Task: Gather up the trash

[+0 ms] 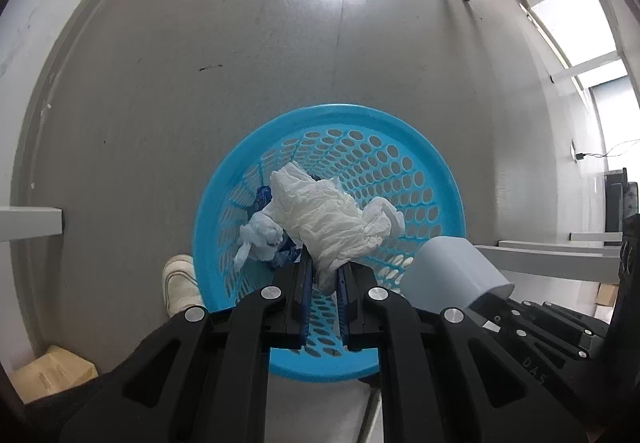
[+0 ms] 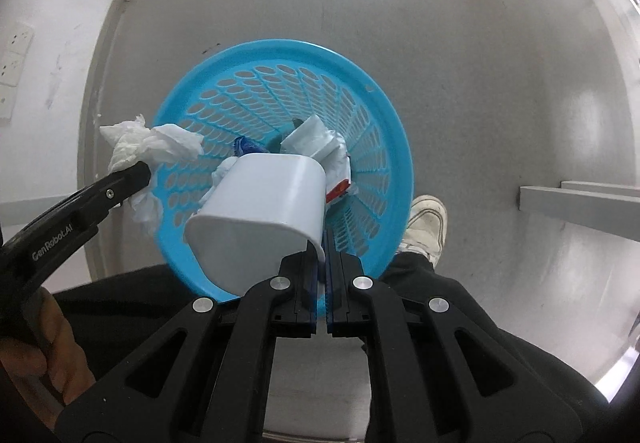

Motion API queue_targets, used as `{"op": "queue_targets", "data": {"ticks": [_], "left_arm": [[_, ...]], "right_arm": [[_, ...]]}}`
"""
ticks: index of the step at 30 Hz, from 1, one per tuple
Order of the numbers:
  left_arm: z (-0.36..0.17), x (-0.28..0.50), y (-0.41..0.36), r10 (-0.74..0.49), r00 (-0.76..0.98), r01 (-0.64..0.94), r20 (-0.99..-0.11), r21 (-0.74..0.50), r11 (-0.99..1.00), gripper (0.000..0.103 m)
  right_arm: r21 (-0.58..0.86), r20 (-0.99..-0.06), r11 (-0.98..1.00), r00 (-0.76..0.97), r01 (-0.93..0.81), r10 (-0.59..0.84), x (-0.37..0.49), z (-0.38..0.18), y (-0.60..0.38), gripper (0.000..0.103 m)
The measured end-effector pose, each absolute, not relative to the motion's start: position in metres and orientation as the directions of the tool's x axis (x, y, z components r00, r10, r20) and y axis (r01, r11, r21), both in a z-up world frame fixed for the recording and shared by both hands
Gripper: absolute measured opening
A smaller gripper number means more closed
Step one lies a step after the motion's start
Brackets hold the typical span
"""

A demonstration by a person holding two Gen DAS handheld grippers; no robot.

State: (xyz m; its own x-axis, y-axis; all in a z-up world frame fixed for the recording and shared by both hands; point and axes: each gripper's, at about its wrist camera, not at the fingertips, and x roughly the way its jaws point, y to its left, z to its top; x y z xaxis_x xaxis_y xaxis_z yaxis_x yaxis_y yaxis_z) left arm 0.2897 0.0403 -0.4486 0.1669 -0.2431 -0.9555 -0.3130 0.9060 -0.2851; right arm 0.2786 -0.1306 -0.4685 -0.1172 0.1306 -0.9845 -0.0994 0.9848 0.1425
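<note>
A blue perforated waste basket (image 1: 436, 171) stands on the grey floor; it also shows in the right wrist view (image 2: 384, 115). My left gripper (image 1: 325, 267) is shut on a crumpled white tissue (image 1: 332, 219) and holds it over the basket; from the right wrist view the tissue (image 2: 148, 143) hangs at the basket's left rim. My right gripper (image 2: 322, 247) is shut on the rim of a small white bin (image 2: 264, 203), tipped over the basket; it shows in the left wrist view (image 1: 456, 271). Wrappers and paper (image 2: 320, 143) lie inside the basket.
A white shoe (image 1: 180, 283) stands beside the basket, also in the right wrist view (image 2: 428, 223). White table legs (image 1: 32, 223) and a grey bar (image 2: 580, 203) flank the floor. A cardboard box (image 1: 52, 371) lies at lower left. Wall sockets (image 2: 12, 55) are on the left.
</note>
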Motion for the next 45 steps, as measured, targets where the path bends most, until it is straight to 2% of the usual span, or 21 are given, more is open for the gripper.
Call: {"op": "queue_targets", "data": {"ticks": [2,4,5,6,7,22,28,34,45], "left_arm": [[-0.452,0.294,0.037,-0.238,0.163,-0.309,-0.957,-0.279,0.909,0.01],[-0.451,0.298,0.037,-0.237,0.174,-0.315,-0.956,-0.283,0.906,0.015],[-0.452,0.3,0.038,-0.247,0.18,-0.319,-0.952,-0.294,0.901,0.032],[-0.451,0.301,0.039,-0.263,0.188,-0.323,-0.946,-0.313,0.893,0.043],[-0.454,0.305,0.042,-0.263,0.193,-0.327,-0.945,-0.315,0.891,0.044],[-0.437,0.279,0.059,-0.258,0.2,-0.401,-0.945,-0.319,0.859,0.046],[-0.405,0.257,0.052,-0.251,0.223,-0.348,-0.942,-0.317,0.882,0.051],[-0.368,0.226,0.045,-0.222,0.279,-0.292,-0.934,-0.303,0.907,0.056],[-0.294,0.145,0.025,-0.253,0.412,-0.149,-0.875,-0.339,0.929,0.061]], "right_arm": [[0.133,-0.985,0.988,-0.122,-0.077,0.123,0.283,-0.475,-0.134,0.002],[0.128,-0.984,0.991,-0.129,-0.047,0.121,0.286,-0.481,-0.141,0.004],[0.132,-0.983,0.991,-0.135,-0.033,0.126,0.288,-0.483,-0.143,0.011],[0.138,-0.981,0.99,-0.141,-0.015,0.134,0.289,-0.485,-0.145,0.018],[0.149,-0.979,0.989,-0.143,-0.001,0.148,0.29,-0.486,-0.147,0.028],[0.138,-0.985,0.99,-0.105,-0.02,0.136,0.277,-0.464,-0.154,0.038],[0.148,-0.989,0.987,-0.04,-0.064,0.145,0.26,-0.427,-0.153,0.042],[0.157,-0.981,0.981,0.095,-0.114,0.168,0.232,-0.374,-0.156,0.045],[0.154,-0.94,0.958,0.262,-0.241,0.217,0.168,-0.3,-0.156,0.059]]}}
